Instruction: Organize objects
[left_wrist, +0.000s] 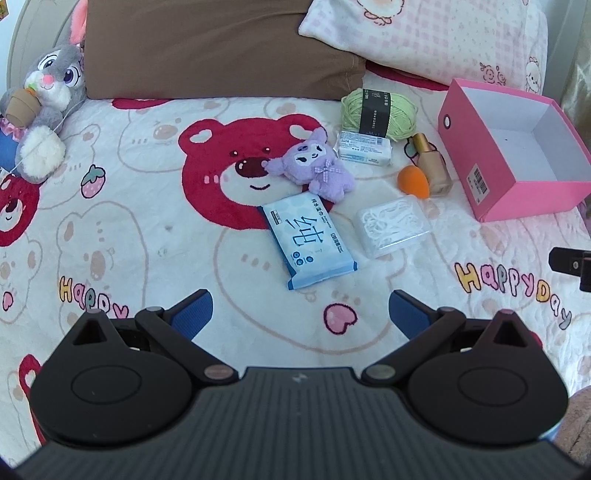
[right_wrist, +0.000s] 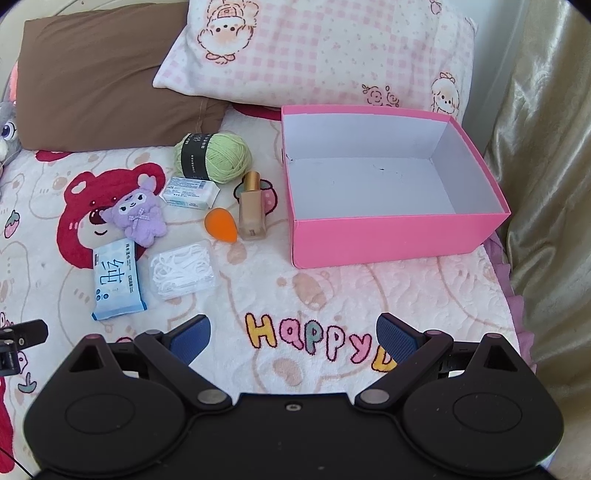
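Note:
An empty pink box (right_wrist: 388, 232) stands open on the bed; it also shows at the right of the left wrist view (left_wrist: 476, 162). Left of it lie a green yarn ball (right_wrist: 218, 157), a small white pack (right_wrist: 190, 192), a foundation bottle (right_wrist: 252, 208), an orange sponge (right_wrist: 221, 224), a purple plush (right_wrist: 138, 218), a blue wipes pack (right_wrist: 116, 284) and a clear floss-pick case (right_wrist: 183, 271). My left gripper (left_wrist: 301, 314) is open and empty, just short of the wipes pack (left_wrist: 308, 240). My right gripper (right_wrist: 293, 338) is open and empty, short of the box.
A brown pillow (left_wrist: 221, 48) and a pink checked pillow (right_wrist: 317, 51) lie behind the objects. A grey rabbit plush (left_wrist: 44, 110) sits at the far left. A gold curtain (right_wrist: 546, 184) hangs past the bed's right edge.

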